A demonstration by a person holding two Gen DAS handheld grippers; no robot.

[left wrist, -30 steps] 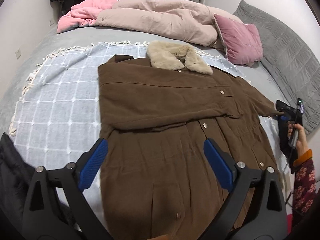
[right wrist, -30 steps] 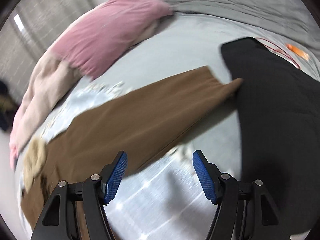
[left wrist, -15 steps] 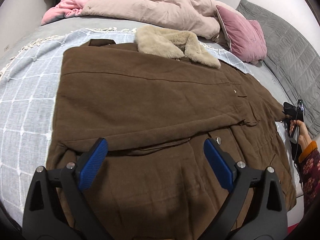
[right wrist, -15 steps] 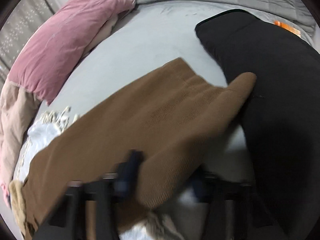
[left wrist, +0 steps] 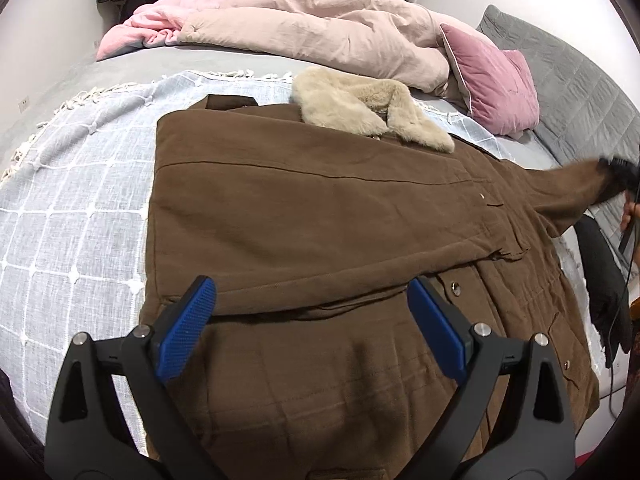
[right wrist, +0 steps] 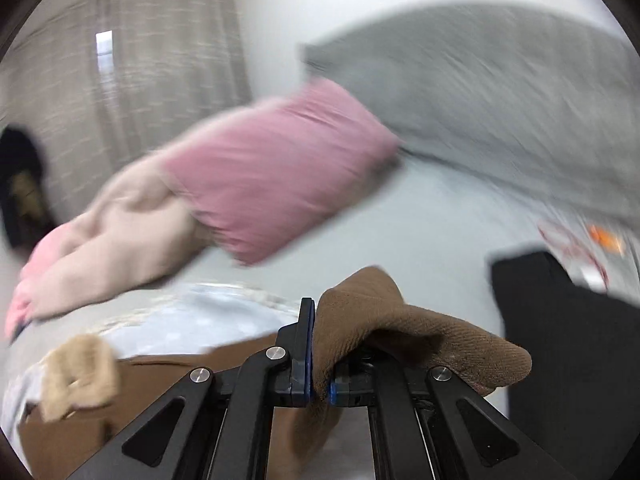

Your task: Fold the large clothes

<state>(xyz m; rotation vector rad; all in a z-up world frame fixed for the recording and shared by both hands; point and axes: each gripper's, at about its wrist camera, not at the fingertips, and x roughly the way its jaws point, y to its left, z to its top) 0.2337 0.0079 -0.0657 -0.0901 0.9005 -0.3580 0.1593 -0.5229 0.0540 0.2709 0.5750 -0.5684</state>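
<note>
A large brown coat (left wrist: 320, 220) with a beige fur collar (left wrist: 360, 114) lies spread on a pale blue checked blanket (left wrist: 80, 208). One sleeve is folded across its chest. My left gripper (left wrist: 312, 328) is open and empty, hovering over the coat's lower front. My right gripper (right wrist: 318, 348) is shut on the cuff of the other brown sleeve (right wrist: 384, 320) and holds it lifted off the bed. It also shows in the left wrist view (left wrist: 616, 172), at the far right with the raised sleeve (left wrist: 568, 188).
A pink pillow (left wrist: 492, 80), a beige duvet (left wrist: 320, 28) and a grey quilt (left wrist: 580, 92) lie at the head of the bed. A black garment (right wrist: 572, 340) lies on the bed to the right of the coat. Curtains (right wrist: 120, 80) hang behind.
My right gripper has closed on the sleeve cuff and lifted it off the bed. My left gripper has pulled back a little from the coat and stays open.
</note>
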